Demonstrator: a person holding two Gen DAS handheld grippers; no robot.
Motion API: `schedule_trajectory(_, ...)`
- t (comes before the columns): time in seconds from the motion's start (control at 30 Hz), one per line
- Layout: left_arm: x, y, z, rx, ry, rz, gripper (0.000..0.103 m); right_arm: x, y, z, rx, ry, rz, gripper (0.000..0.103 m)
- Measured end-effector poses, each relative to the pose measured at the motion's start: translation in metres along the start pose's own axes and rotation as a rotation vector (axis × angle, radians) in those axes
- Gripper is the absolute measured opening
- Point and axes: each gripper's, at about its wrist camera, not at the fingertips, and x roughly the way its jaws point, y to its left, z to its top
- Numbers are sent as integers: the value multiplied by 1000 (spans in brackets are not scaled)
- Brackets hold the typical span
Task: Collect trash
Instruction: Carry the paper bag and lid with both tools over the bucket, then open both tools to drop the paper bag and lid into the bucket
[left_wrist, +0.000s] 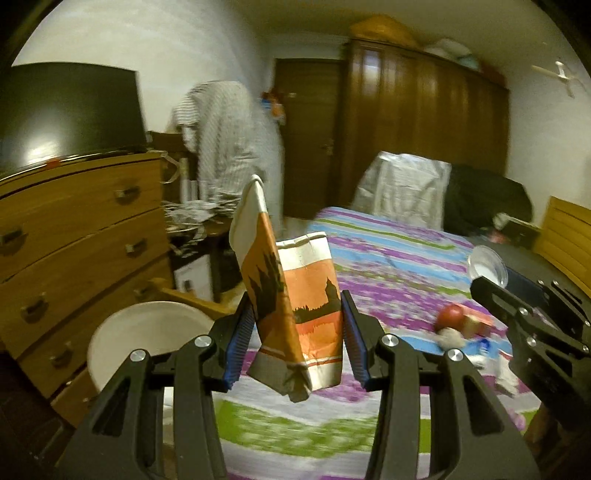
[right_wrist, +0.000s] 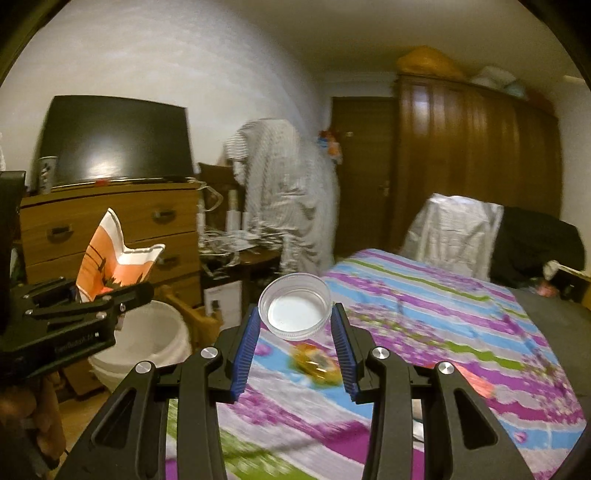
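left gripper (left_wrist: 295, 332) clamped on orange paper bag (left_wrist: 291, 295) held above bed (left_wrist: 388, 266), right gripper (right_wrist: 295, 328) clamped on clear plastic cup (right_wrist: 294, 311), white bucket (left_wrist: 147, 332) beside bed, left of the bag

- A lived-in home bedroom.
- A bed (right_wrist: 424, 314) with a striped purple, blue and green cover fills the right side.
- A dark wooden wardrobe (right_wrist: 476, 155) and a door (right_wrist: 362, 166) stand behind it.
- A chest of drawers (right_wrist: 110, 229) carries a TV (right_wrist: 114, 144).
- Striped clothes (right_wrist: 284, 192) hang in the corner.
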Motion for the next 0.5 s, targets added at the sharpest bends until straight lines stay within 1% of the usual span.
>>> schedule_trajectory(0.1,1,31,5,-21,4,53,44,22,32,15,-13,9,53,41)
schedule_trajectory(0.23,0,60,6,-30,13,107,44,59,77,36,-27,28,125,41)
schedule_trajectory(0.4,7,97,7,-54,38,160,44,107,130,56,-54,66,198,41)
schedule_trajectory(0.5,15,119,9,-75,57,189,44,137,153,68,-68,98,236,41)
